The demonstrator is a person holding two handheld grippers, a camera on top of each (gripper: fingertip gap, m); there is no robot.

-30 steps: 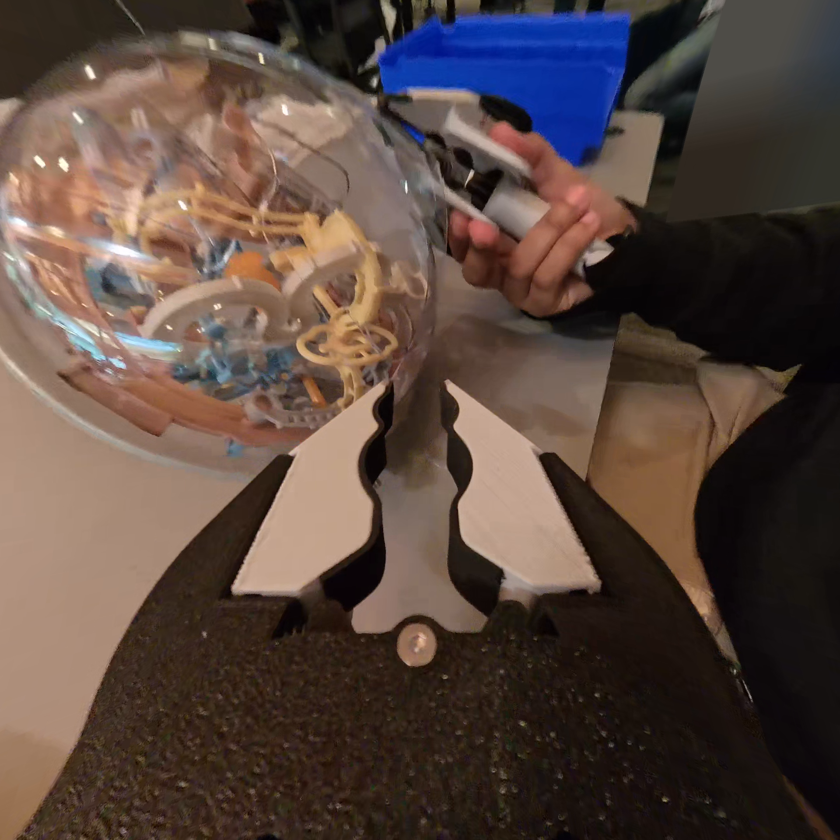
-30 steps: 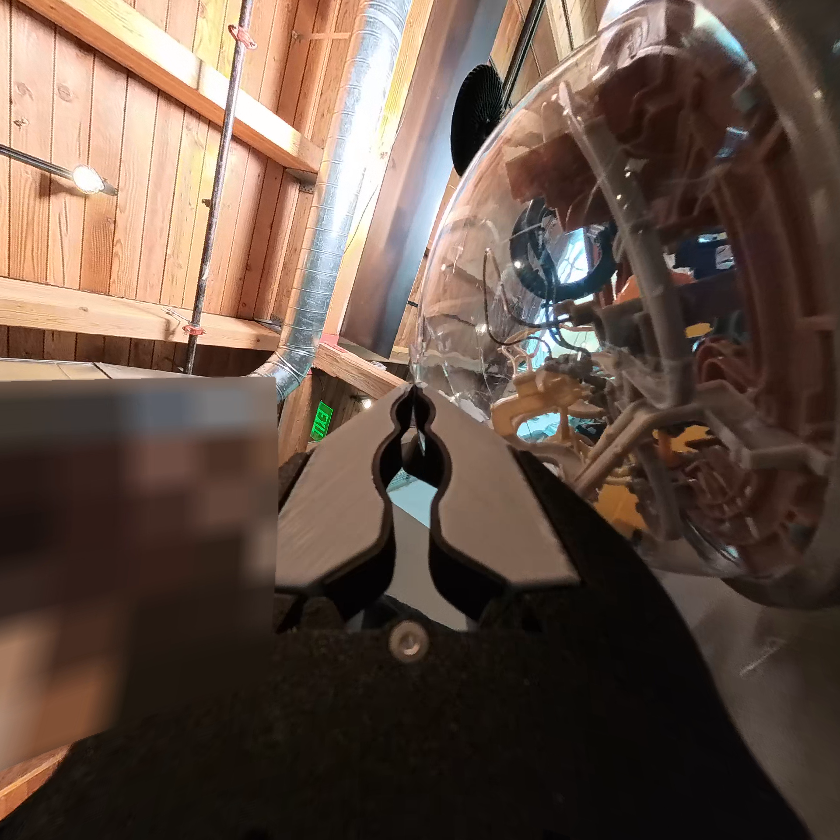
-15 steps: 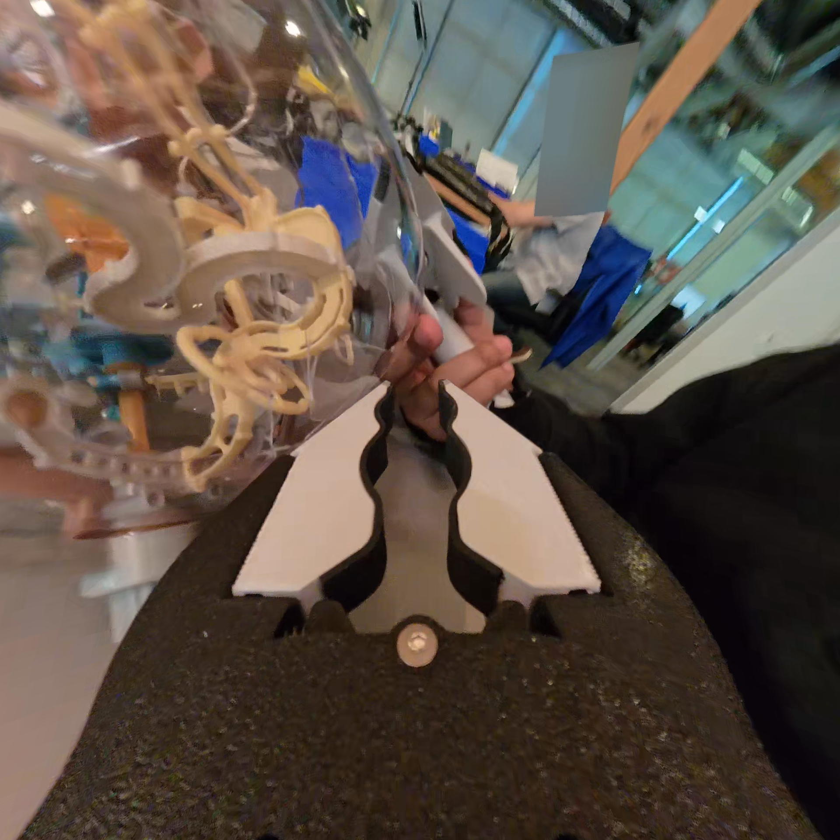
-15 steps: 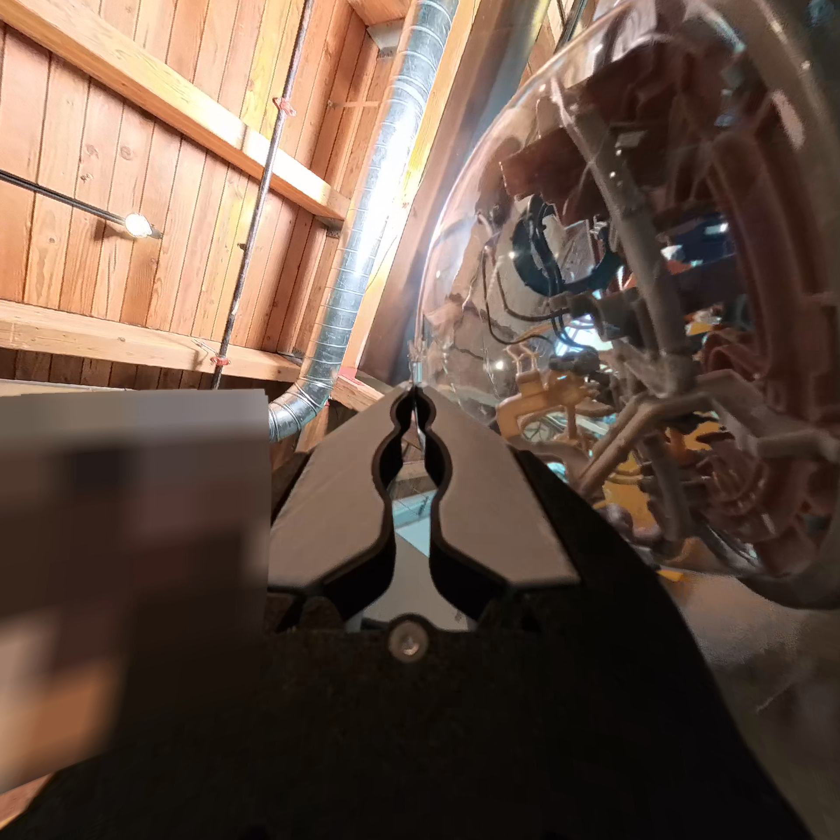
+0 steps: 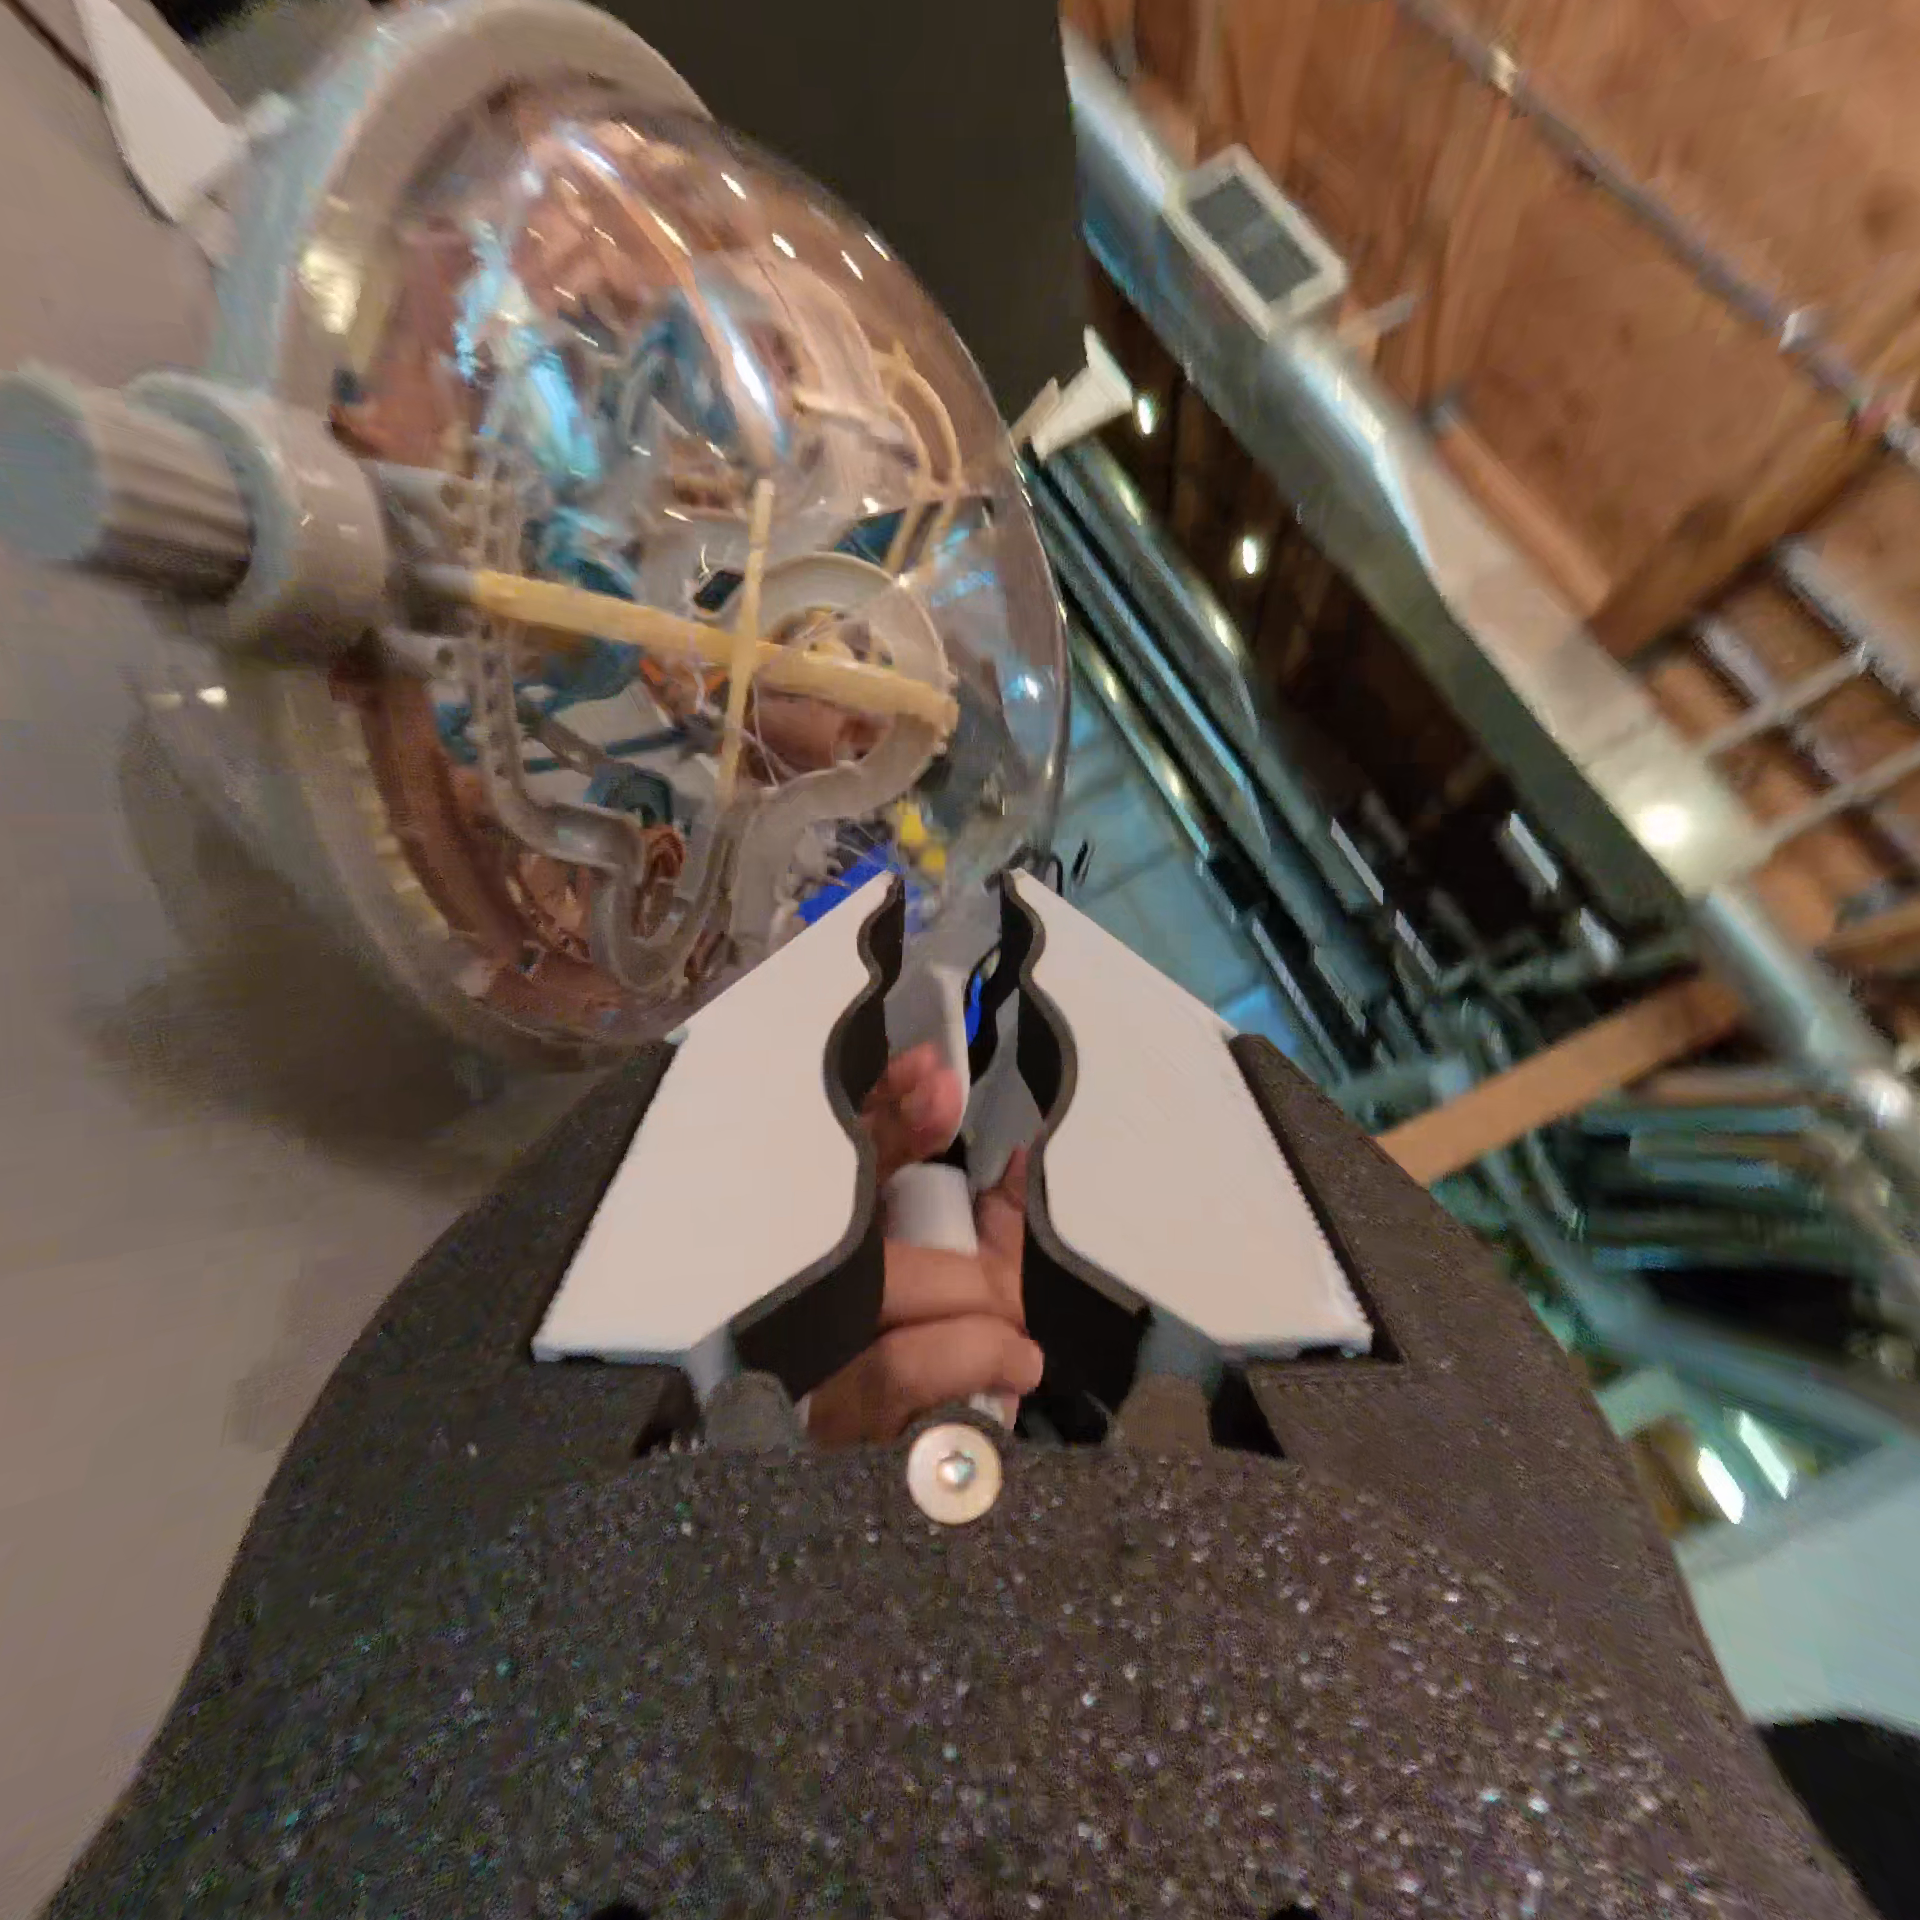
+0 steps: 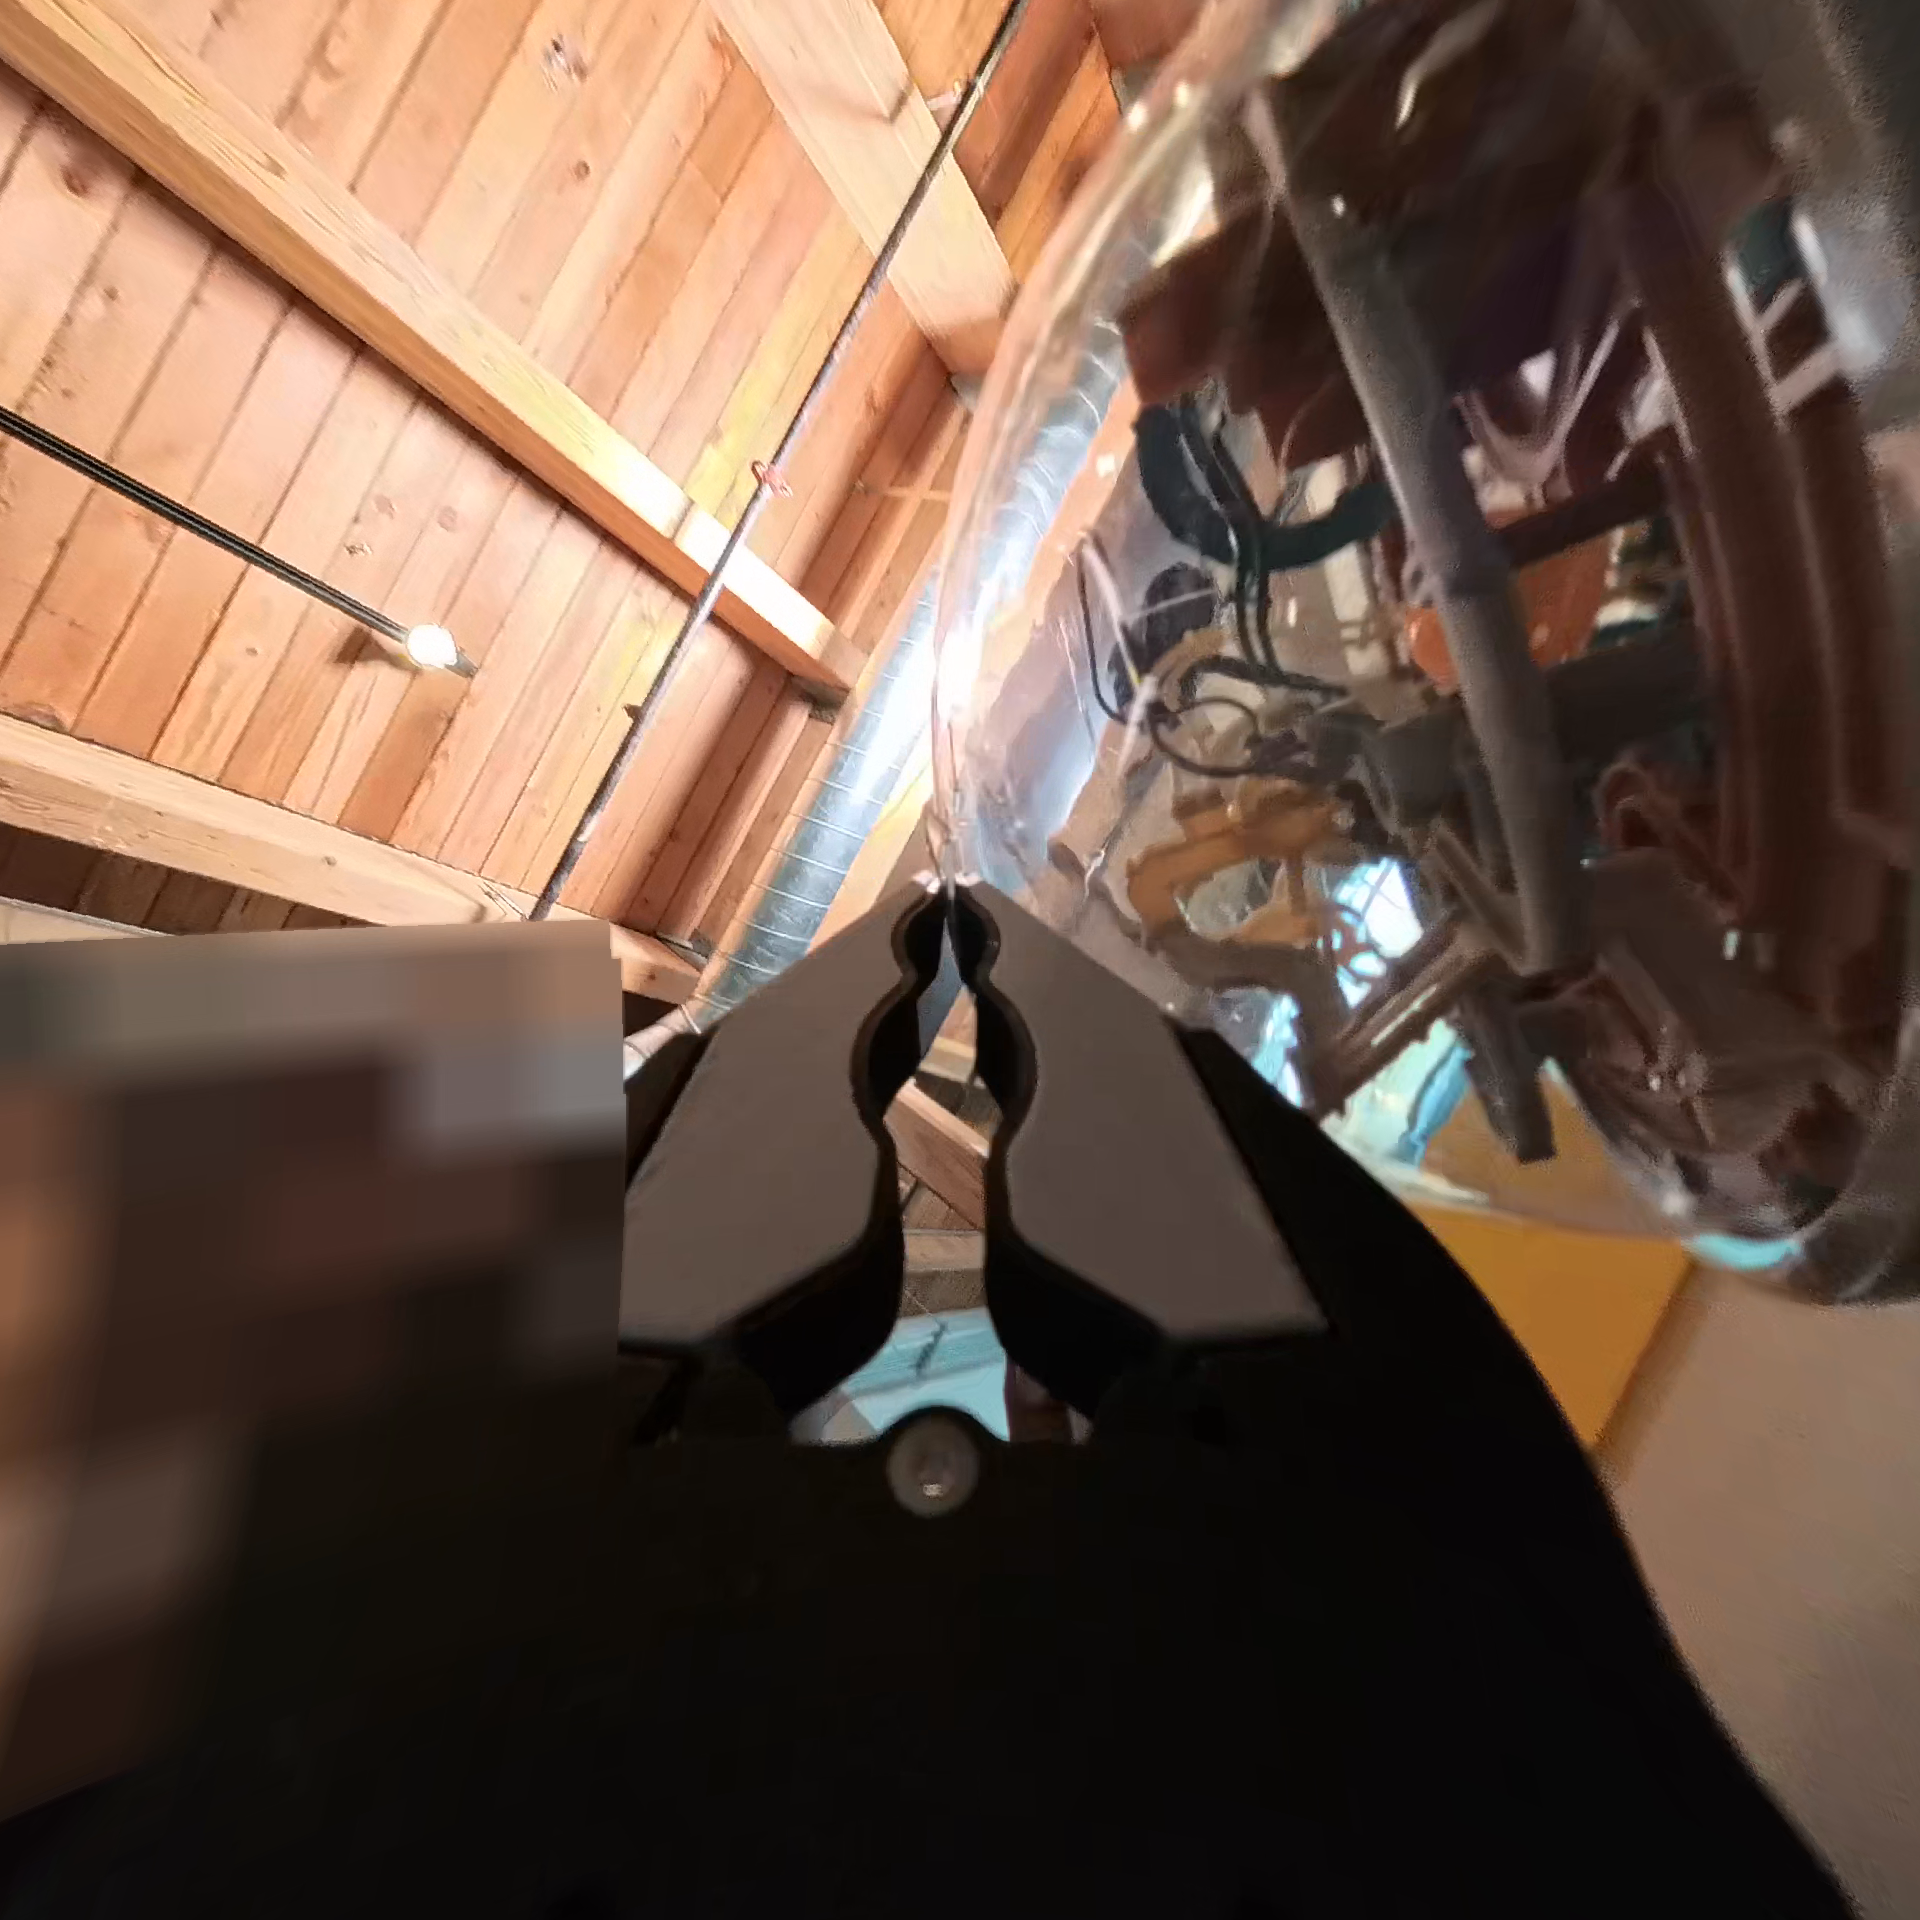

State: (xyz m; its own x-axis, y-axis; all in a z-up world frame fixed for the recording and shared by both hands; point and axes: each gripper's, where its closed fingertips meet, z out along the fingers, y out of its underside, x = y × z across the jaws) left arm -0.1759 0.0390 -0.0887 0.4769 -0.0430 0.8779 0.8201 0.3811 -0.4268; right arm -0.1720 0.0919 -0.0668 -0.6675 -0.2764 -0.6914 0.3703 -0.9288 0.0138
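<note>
A clear plastic sphere (image 5: 623, 582) holds a maze of cream, grey, brown and blue tracks and has a grey ring and a grey knob (image 5: 114, 468) on its side. It sits just up and left of my left gripper (image 5: 951, 888), whose white fingers stand a narrow gap apart with nothing between them. Through that gap I see a hand (image 5: 935, 1309) on the other gripper's handle. In the right wrist view the sphere (image 6: 1455, 623) fills the upper right and its wall touches the tips of my right gripper (image 6: 948, 891). That gripper's dark fingers are closed tip to tip and empty.
A wooden plank ceiling with beams, a silver duct (image 6: 862, 769) and a small lamp (image 6: 428, 646) lie beyond the sphere. The duct (image 5: 1351, 436) also shows in the left wrist view. A pale grey surface (image 5: 156, 1247) lies at the left there. Across from one pair of fingers to the other is roughly 6 cm.
The sphere has turned and risen; its grey knob now shows. The left view swung from the table up to the ceiling. The right view tilted further up. Neither jaw gap changed.
</note>
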